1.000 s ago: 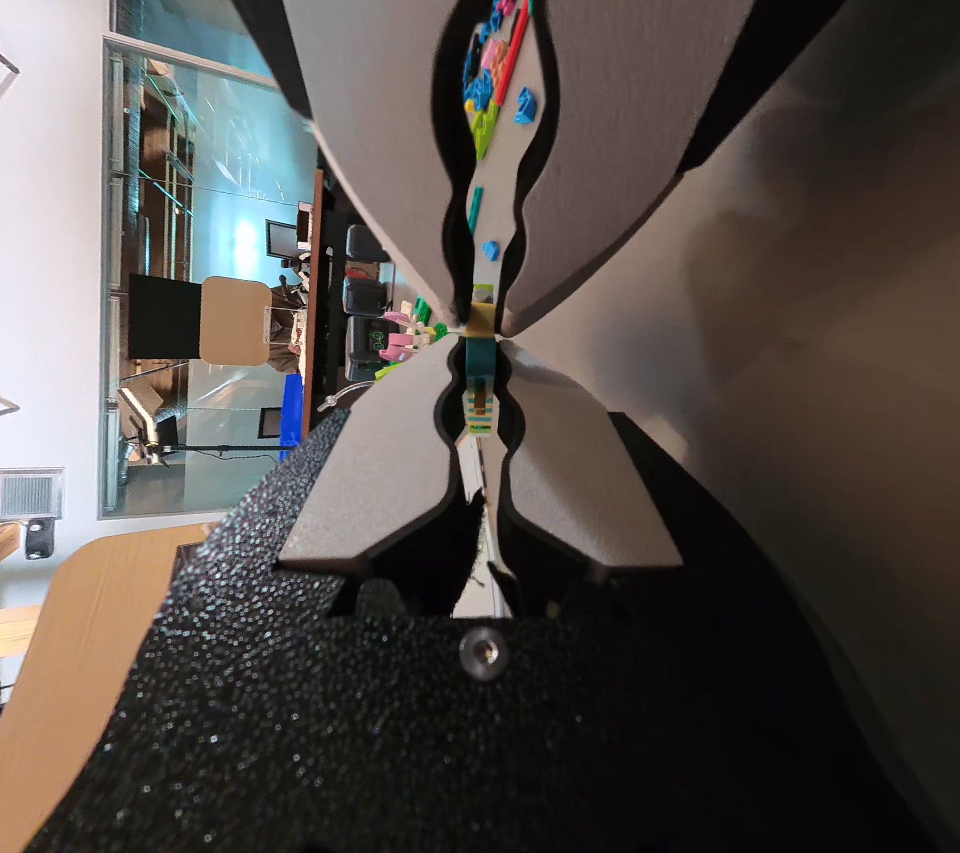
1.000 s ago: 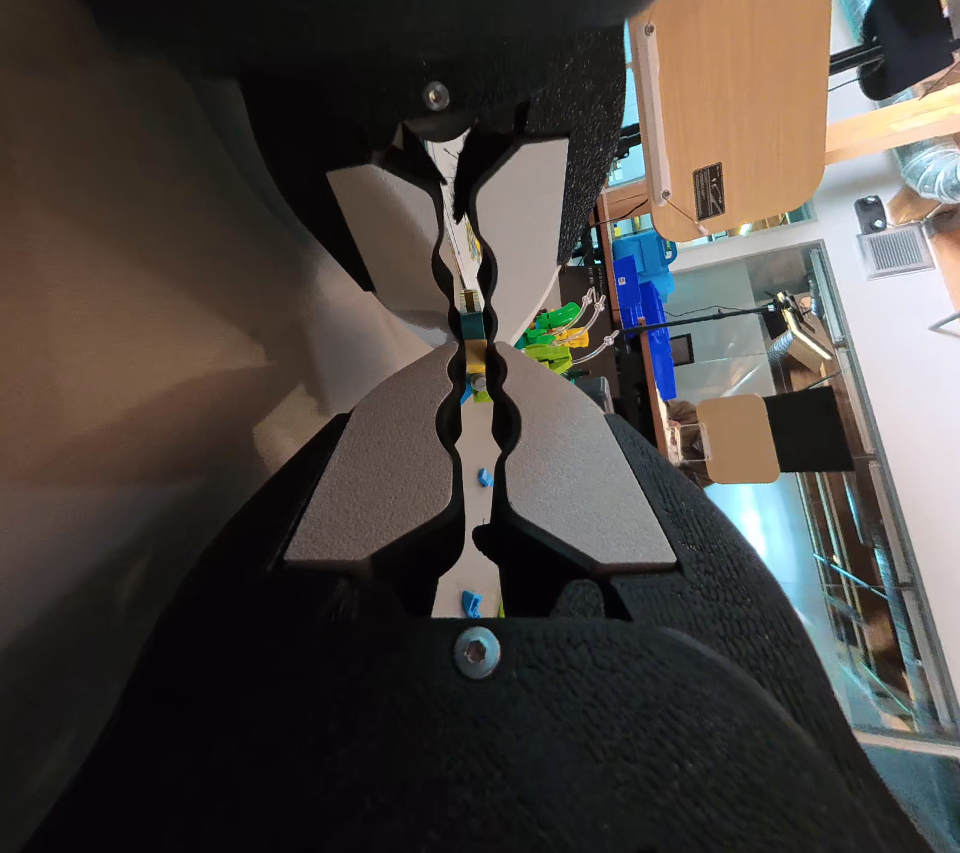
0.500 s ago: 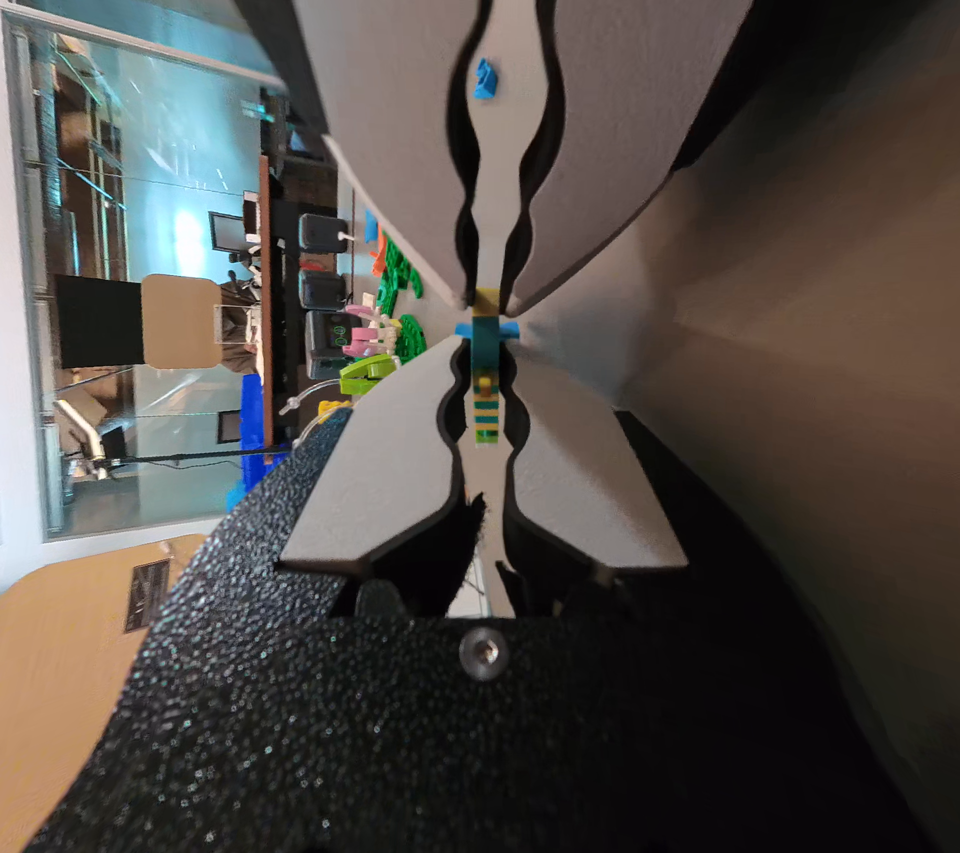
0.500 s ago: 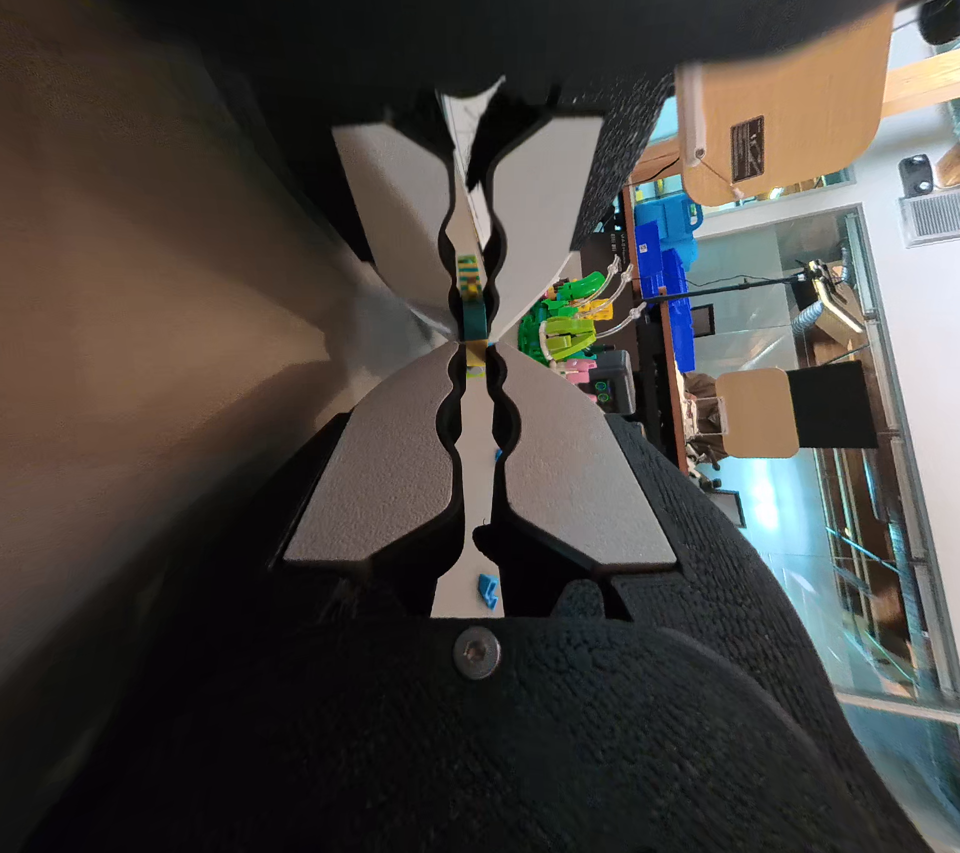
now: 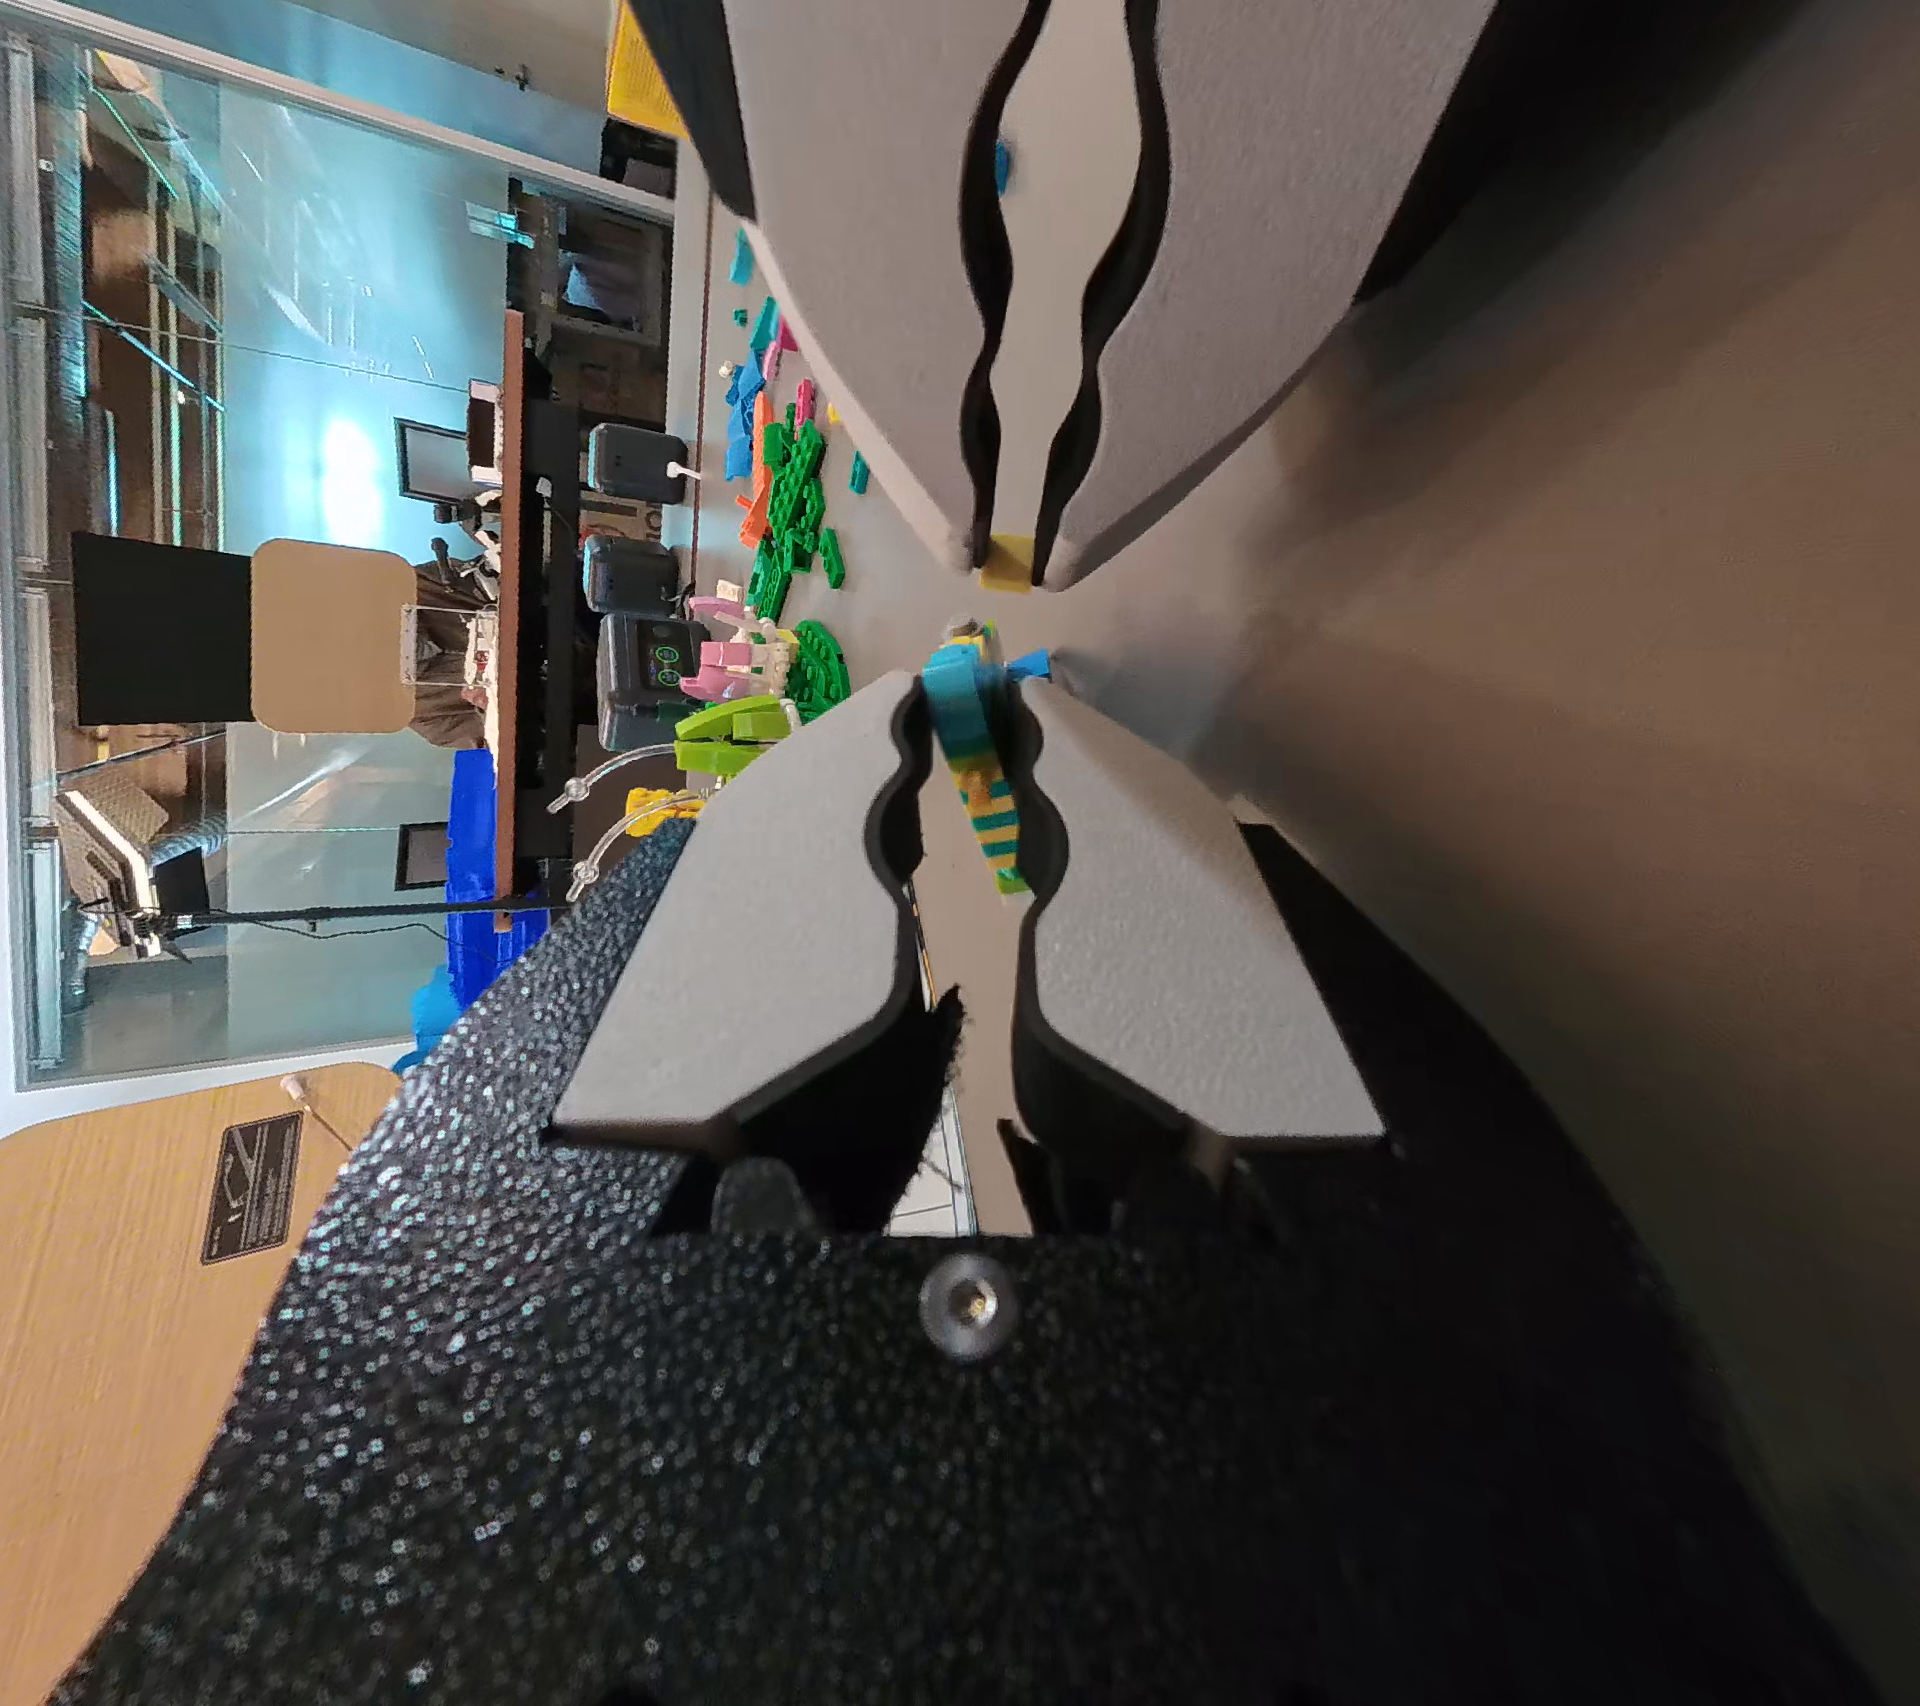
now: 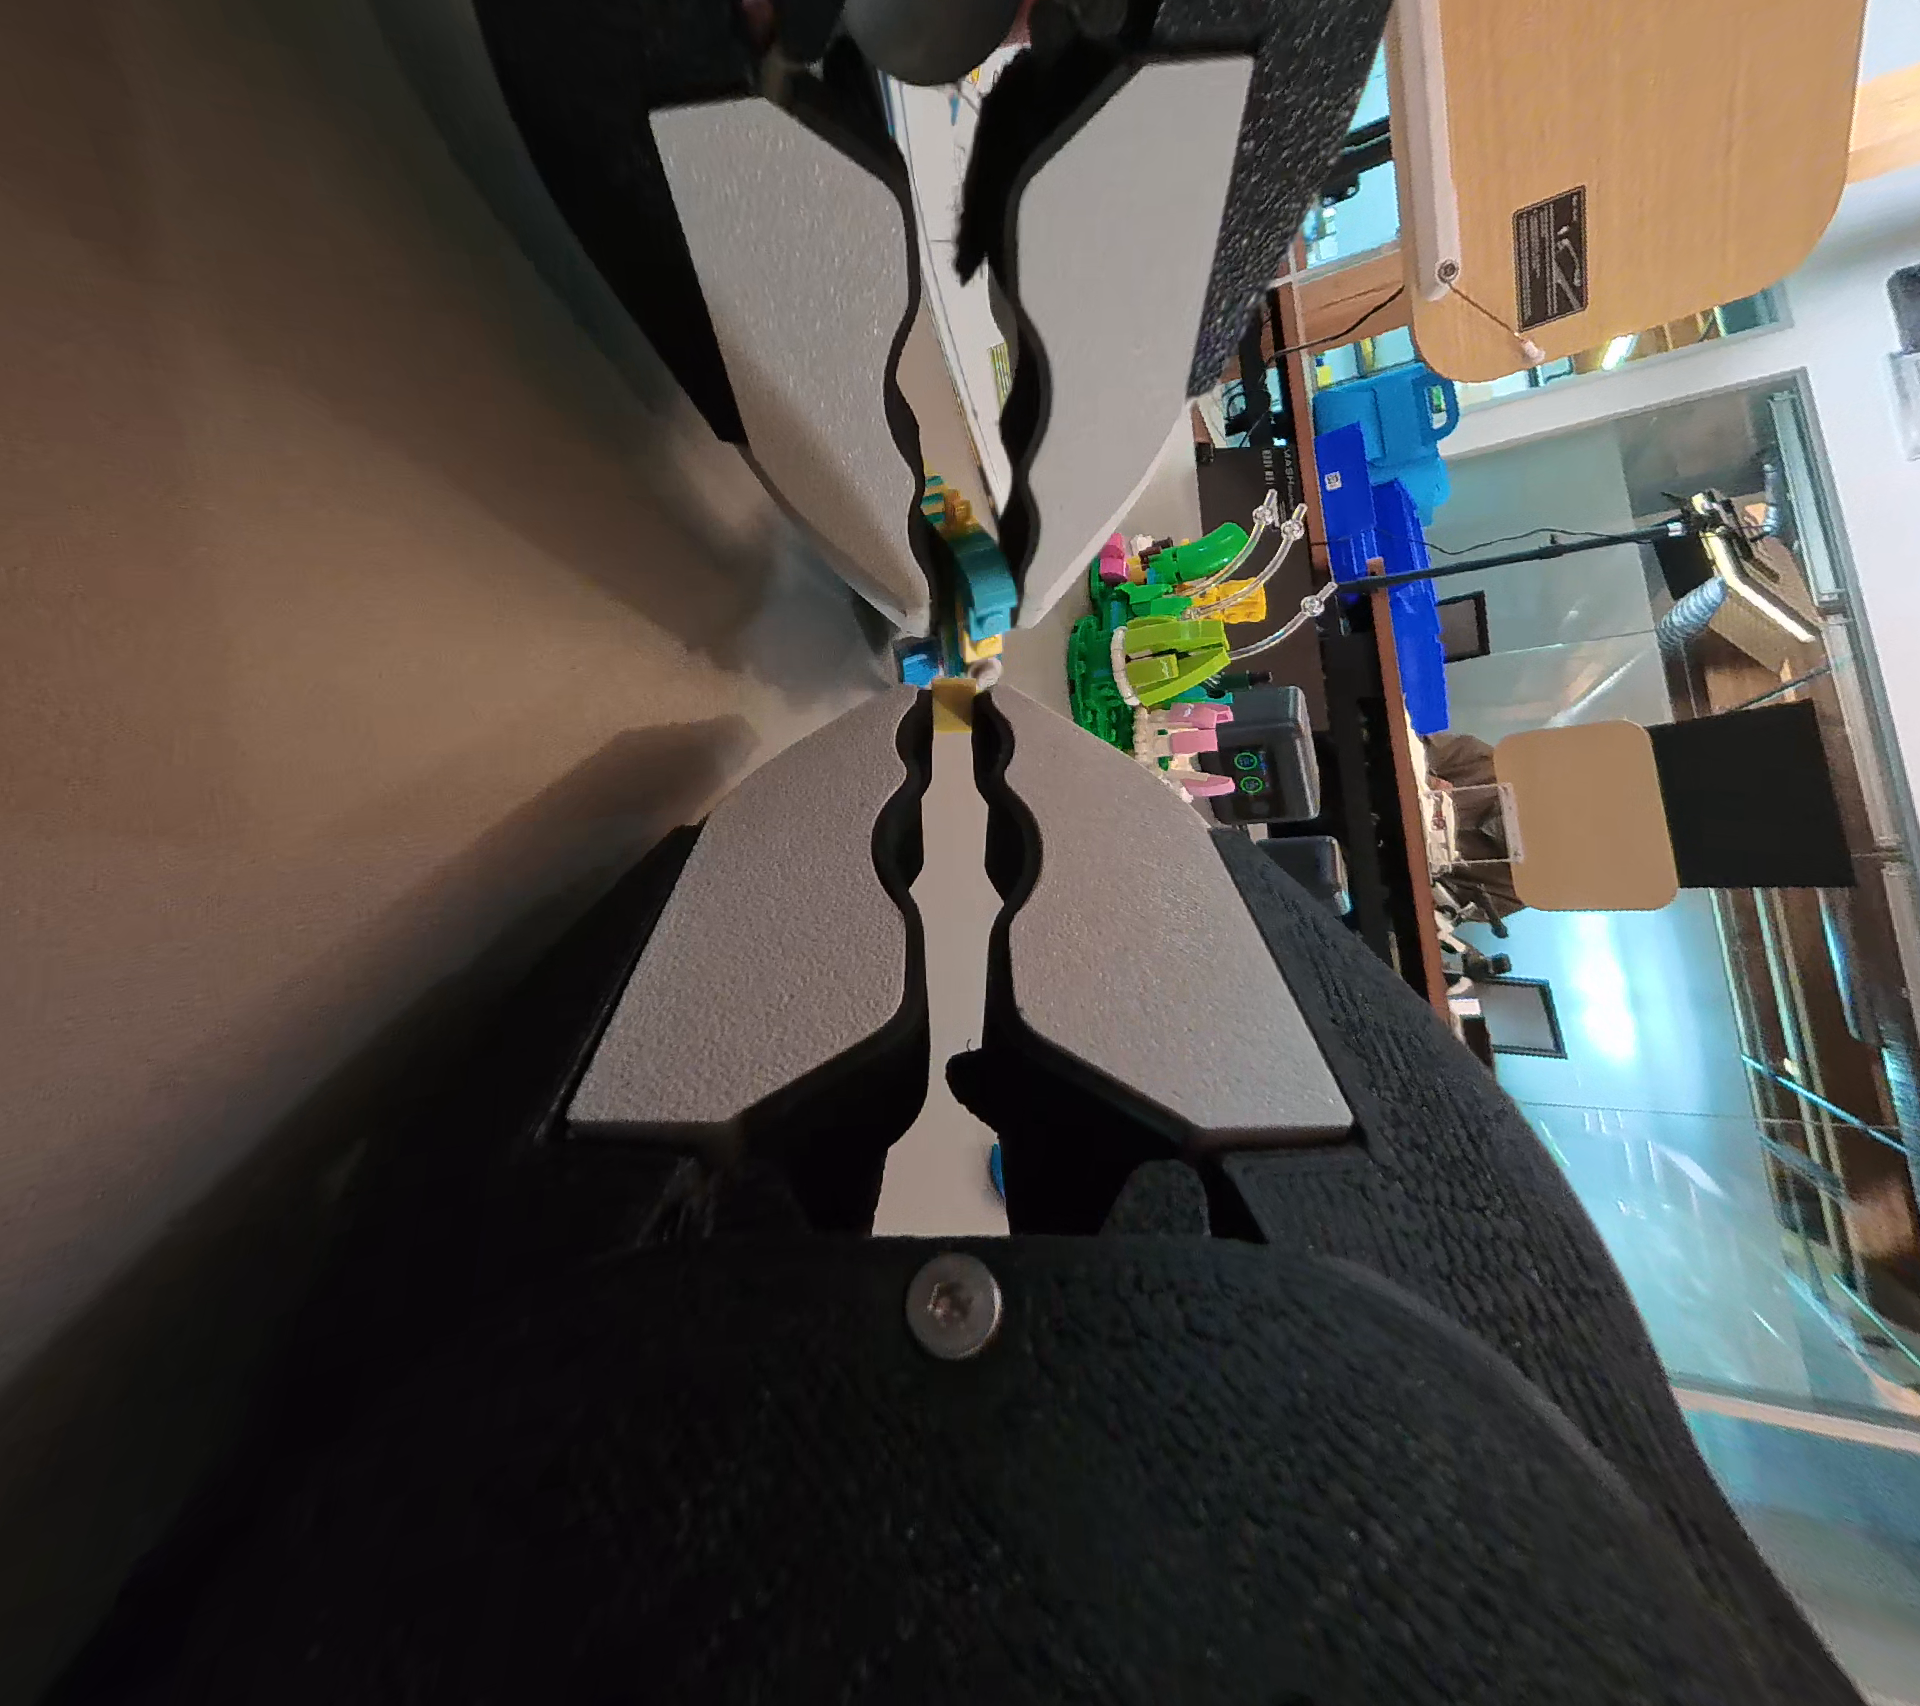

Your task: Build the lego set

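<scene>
facing each other tip to tip, the two grippers each clamp a piece of the lego set above the grey table (image 5: 1195, 648).

the left wrist view shows the left gripper (image 5: 971, 700) closed on a striped assembly (image 5: 982, 783), teal at the far end with yellow and teal bands and a lime tip nearer the camera. only this view shows the loose bricks (image 5: 790, 503) scattered on the far left of the table: green, blue, orange and pink ones. a small blue piece (image 5: 1031, 666) sticks out beside the assembly's far end.

the right wrist view shows the right gripper (image 6: 954, 706) pinching a small yellow brick (image 6: 953, 707) at its very tips. only this view shows clearly the built plant model (image 6: 1164, 648) on the right, with lime leaves, pink parts and clear curved stems, and a blue bin (image 6: 1382, 503) behind it. in the left wrist view the yellow brick (image 5: 1006, 567) sits between the right gripper's tips.

half a second ago the yellow brick touched the teal end of the assembly; now a visible gap separates them, and the assembly sits tilted in the left gripper rather than straight.
</scene>
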The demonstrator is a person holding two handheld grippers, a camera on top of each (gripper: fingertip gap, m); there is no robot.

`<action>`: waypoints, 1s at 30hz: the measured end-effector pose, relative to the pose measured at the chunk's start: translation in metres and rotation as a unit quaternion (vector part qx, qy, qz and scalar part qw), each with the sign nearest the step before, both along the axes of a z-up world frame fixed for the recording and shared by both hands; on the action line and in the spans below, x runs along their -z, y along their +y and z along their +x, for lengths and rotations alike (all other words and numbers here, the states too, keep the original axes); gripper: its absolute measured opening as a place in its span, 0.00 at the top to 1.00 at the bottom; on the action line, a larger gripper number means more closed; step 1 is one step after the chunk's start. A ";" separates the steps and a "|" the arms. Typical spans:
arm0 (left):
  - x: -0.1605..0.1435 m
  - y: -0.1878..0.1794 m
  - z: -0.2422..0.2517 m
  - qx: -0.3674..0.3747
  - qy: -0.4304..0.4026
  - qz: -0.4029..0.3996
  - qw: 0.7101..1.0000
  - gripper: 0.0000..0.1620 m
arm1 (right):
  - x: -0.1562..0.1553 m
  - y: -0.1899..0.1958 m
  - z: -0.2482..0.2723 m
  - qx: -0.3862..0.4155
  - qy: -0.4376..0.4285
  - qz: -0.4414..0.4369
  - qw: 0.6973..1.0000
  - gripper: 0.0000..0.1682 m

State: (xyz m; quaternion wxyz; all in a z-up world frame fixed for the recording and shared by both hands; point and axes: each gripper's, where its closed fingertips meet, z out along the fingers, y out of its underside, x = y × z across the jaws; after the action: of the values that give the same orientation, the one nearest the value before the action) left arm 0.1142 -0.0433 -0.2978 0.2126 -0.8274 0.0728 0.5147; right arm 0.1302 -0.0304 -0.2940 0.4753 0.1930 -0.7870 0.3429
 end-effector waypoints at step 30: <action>-0.012 -0.022 -0.004 -0.046 -0.334 0.361 0.870 0.95 | -0.028 0.018 -0.022 0.049 -0.012 -0.108 0.993 0.97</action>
State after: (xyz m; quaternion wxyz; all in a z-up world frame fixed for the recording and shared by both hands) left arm 0.1099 -0.0654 -0.2859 0.4844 -0.8179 -0.2313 0.2072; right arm 0.1087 -0.0120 -0.2665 0.5004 0.0972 -0.7595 0.4042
